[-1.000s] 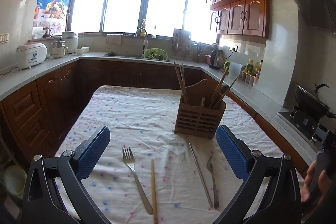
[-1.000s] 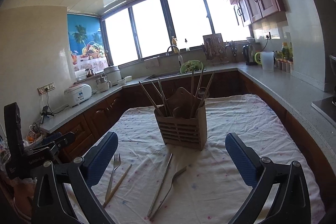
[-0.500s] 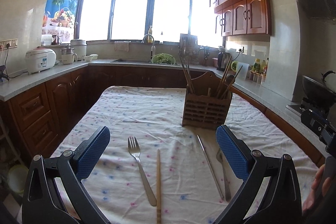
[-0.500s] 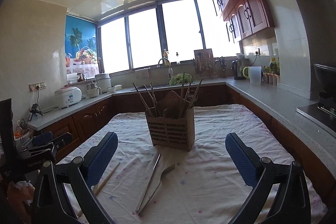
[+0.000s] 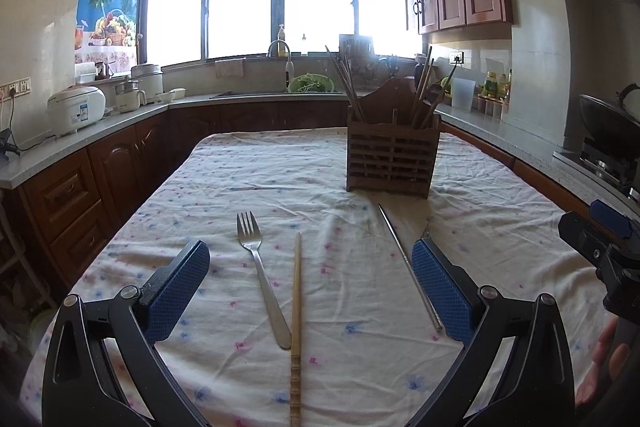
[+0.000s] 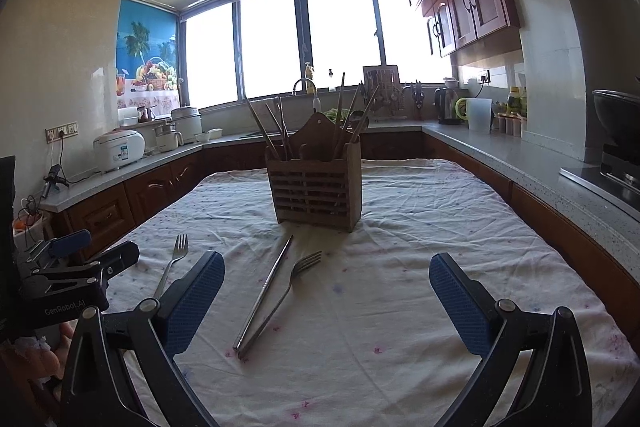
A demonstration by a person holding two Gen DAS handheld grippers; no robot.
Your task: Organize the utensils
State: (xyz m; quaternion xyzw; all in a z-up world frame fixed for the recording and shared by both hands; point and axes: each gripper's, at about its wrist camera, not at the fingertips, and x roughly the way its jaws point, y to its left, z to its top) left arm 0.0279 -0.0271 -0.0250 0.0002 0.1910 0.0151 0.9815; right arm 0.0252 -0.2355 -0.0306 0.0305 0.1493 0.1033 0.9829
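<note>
A wooden slatted utensil holder (image 5: 393, 157) (image 6: 316, 183) stands upright on the clothed table, with chopsticks and spoons sticking out of it. In front of it lie a metal fork (image 5: 260, 267) (image 6: 173, 261), a wooden chopstick (image 5: 296, 323), a metal chopstick (image 5: 408, 263) (image 6: 266, 283) and a second fork (image 6: 286, 297). My left gripper (image 5: 310, 291) is open above the first fork and the wooden chopstick. My right gripper (image 6: 326, 299) is open, with the metal chopstick and second fork just right of its left finger. Neither holds anything.
The white dotted tablecloth (image 5: 304, 179) (image 6: 432, 227) is wrinkled. Grey counters with wooden cabinets (image 5: 60, 195) run round the table. A rice cooker (image 5: 76, 109) stands at the left, a stove with a wok (image 5: 608, 135) at the right, a sink (image 5: 256, 93) under the window.
Both grippers have dropped lower and tilted up toward level, so the holder and utensils look closer and larger. Both stay open. Nothing on the table has moved.
</note>
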